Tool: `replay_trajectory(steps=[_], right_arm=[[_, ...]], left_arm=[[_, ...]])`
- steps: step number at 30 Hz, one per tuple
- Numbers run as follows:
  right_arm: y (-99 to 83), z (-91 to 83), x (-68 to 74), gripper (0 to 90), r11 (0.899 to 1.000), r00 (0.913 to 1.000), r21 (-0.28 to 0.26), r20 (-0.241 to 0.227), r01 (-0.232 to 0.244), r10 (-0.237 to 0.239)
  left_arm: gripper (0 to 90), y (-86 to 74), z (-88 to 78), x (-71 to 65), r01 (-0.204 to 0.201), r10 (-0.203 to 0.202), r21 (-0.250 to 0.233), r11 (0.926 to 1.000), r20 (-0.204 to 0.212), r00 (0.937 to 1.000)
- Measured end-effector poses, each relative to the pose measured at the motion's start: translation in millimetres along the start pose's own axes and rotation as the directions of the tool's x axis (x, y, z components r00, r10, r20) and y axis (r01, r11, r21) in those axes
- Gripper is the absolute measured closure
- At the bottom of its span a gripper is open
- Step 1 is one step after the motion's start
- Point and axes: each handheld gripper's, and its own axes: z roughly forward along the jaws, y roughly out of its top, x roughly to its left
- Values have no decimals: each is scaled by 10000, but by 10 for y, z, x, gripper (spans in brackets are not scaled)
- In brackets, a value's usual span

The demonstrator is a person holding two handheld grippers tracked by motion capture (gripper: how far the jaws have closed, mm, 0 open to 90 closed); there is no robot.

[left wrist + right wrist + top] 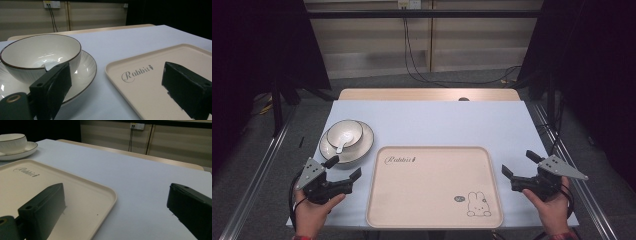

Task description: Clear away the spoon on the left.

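Left tongs [346, 167] spread wide, empty, near plate [364, 146]; right tongs [518, 163] spread, empty, beside tray [432, 200].

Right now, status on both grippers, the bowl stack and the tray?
Left gripper open, beside plate. Right gripper open, right of tray. Bowl on plate, spoon inside. Tray bare, nothing in the way.

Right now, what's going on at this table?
A person sits at the table with a two-jaw gripper in each hand, both open and holding nothing. The left gripper hovers just beside a white bowl that stands on a plate, with a white spoon resting inside the bowl. The right gripper waits off the right edge of the beige rabbit tray, which has nothing on it.
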Motion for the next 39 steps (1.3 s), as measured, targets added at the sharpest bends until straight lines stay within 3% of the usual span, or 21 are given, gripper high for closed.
replay_trajectory(steps=[7, 12, 31, 39], right_arm=[[-40, 6, -10, 19, 9999, 9999, 43, 56, -100, 100], [-63, 26, -18, 8, 9987, 9990, 259, 28, -450, 449], [-76, 59, -9, 14, 9992, 9997, 317, 83, -238, 235], [-79, 62, -12, 12, 9993, 9997, 348, 196, -170, 163]], left_arm=[[91, 5, 28, -18, -48, 48, 41, 10000, -134, 9999], [94, 5, 30, 1, -225, 228, 119, 9997, -188, 9996], [127, 8, 117, 154, 134, -144, -113, 9998, -928, 9956], [140, -7, 149, 190, 101, -89, 79, 9999, -1351, 9908]])
